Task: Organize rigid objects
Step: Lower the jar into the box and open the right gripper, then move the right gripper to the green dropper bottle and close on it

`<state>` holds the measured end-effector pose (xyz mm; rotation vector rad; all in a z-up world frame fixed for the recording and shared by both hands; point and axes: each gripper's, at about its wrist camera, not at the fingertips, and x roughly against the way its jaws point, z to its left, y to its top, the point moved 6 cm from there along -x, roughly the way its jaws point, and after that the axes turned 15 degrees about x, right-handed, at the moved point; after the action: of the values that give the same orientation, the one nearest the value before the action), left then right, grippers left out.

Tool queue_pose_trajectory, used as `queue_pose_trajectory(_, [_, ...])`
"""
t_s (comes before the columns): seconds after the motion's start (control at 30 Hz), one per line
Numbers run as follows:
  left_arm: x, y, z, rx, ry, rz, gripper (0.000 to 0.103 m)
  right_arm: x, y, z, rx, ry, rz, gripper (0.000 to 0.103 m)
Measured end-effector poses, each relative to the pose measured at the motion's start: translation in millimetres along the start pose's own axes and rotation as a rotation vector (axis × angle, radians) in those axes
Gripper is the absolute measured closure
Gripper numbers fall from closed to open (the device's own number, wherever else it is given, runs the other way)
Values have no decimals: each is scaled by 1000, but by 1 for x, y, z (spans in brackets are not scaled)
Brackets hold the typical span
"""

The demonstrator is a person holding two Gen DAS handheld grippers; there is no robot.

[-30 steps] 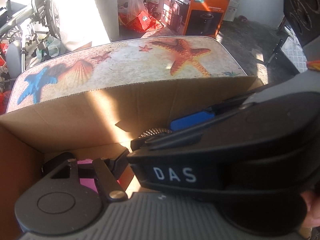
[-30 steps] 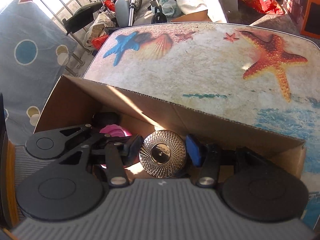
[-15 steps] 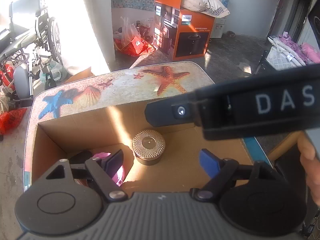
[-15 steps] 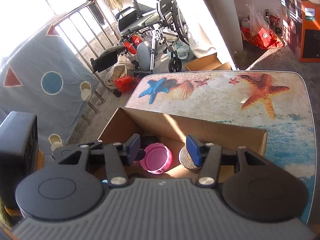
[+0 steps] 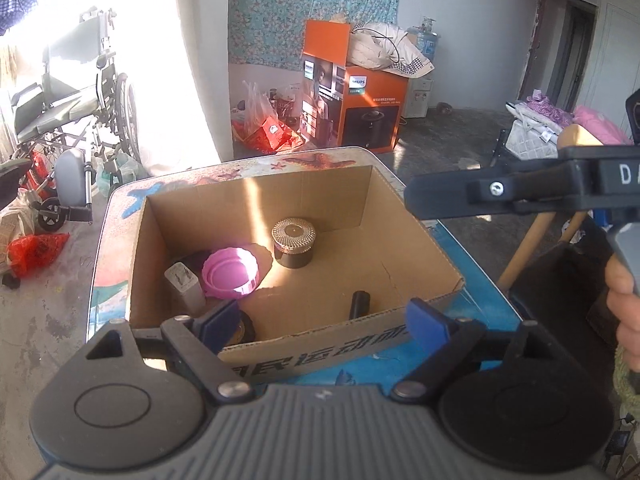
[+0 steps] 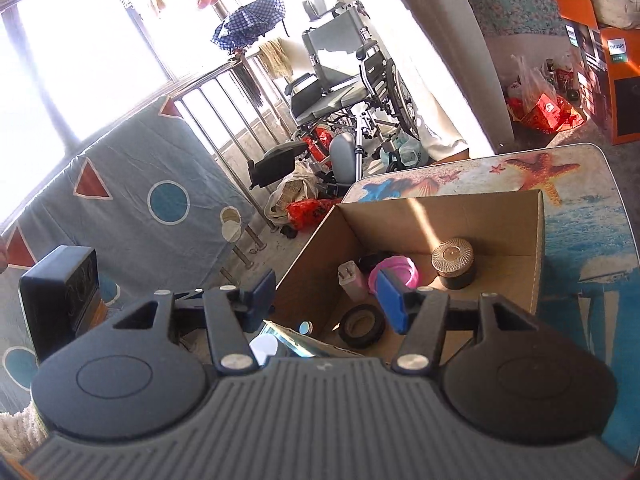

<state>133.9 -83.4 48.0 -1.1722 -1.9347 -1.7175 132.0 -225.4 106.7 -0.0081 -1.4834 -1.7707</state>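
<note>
1. Pulled back and up from inside the cardboard box [image 5: 256, 344], both grippers; box on the seaside-print table [image 6: 580, 216] now seen whole from above
2. Left behind standing on the box floor: gold-lidded jar [image 5: 293, 242], beside the pink lid [image 5: 230, 270], ahead of and below both sets of fingers, nearer the left
3. Left gripper [image 5: 324, 320]: jaws just opened wide, empty
4. Right gripper [image 6: 326, 296]: jaws just opened a little, about half apart, empty
</note>
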Motion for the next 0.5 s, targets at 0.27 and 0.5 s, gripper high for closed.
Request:
queue_pose_trajectory(0.27, [4,-65,19,-10,19,-1,12,-5,-74,24,-93,-5,29,47])
queue_pose_trajectory(0.5, [-19,-100,40,9,60,26,14,-48,-108,31,-123,0,122,47])
